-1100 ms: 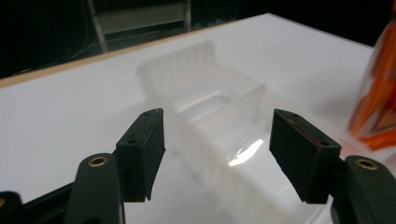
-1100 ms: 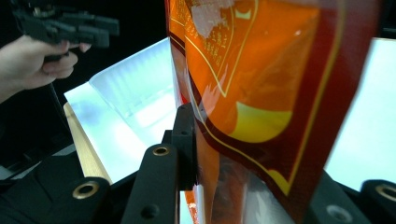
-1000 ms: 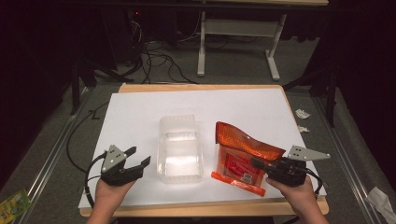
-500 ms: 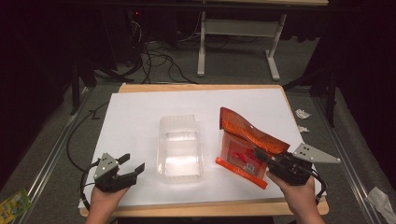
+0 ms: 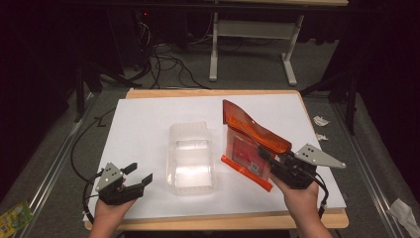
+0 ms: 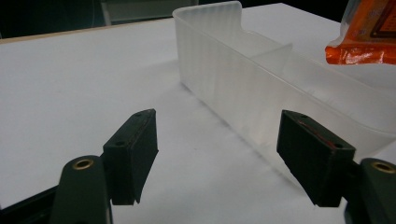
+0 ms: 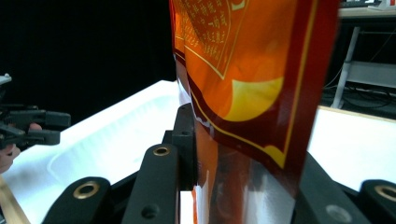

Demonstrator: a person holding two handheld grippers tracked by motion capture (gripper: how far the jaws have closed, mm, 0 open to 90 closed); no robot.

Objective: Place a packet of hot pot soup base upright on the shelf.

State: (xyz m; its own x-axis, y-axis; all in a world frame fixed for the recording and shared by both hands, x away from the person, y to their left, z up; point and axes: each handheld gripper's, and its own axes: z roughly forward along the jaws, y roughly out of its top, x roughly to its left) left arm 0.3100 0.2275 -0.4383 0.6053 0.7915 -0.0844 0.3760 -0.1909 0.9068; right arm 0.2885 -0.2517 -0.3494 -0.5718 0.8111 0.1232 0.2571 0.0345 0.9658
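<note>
Orange packet is clamped and lifted in the right gripper but not yet in the clear tray, while the left gripper, jaws just opened and empty, waits beside it.

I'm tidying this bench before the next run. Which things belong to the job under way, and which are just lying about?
In the job:
orange packet, gripped by the right claw
clear tray on the white sheet
left claw, open beside the tray

Lying about:
crumpled paper scraps
green wrapper on the floor
</note>
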